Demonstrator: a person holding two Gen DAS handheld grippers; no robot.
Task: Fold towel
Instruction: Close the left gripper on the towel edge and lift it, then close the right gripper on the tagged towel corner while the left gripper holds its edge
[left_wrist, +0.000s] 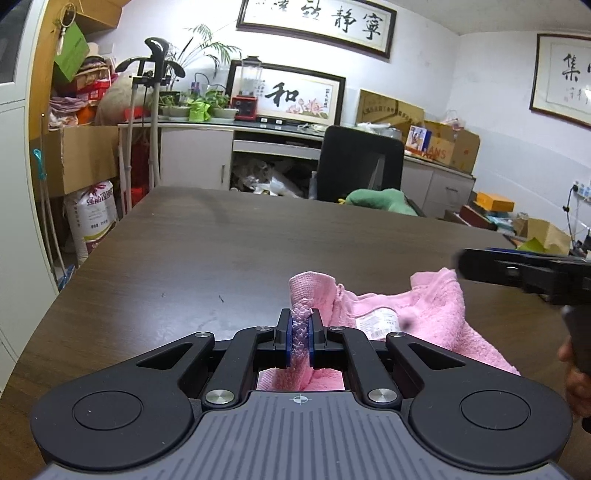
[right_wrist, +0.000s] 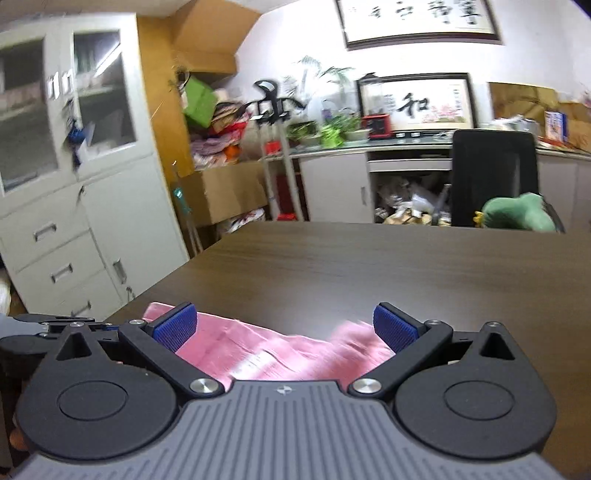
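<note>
Gripping a bunched edge of the pink towel (left_wrist: 417, 321), my left gripper (left_wrist: 299, 341) has its blue pads (left_wrist: 287, 341) pressed tight on the cloth, and a rolled fold of it stands up just beyond the fingertips. To the right of that pinch, the rest of the towel lies crumpled on the dark wooden table (left_wrist: 229, 251), with a white care label (left_wrist: 378, 324) facing up near the left gripper. Further right in the left wrist view, the black body of my right gripper (left_wrist: 524, 275) hangs over the towel's far right corner. In the right wrist view, my right gripper (right_wrist: 285, 326) is spread wide, its blue pads (right_wrist: 175, 328) well apart with nothing between them, and the towel (right_wrist: 273, 356) lies flat on the table (right_wrist: 369, 266) just below and between them; that view is blurred. Beyond the table's far edge, toward the right, a black chair (right_wrist: 495, 173) stands with a green plush toy (right_wrist: 517, 216) on it.
</note>
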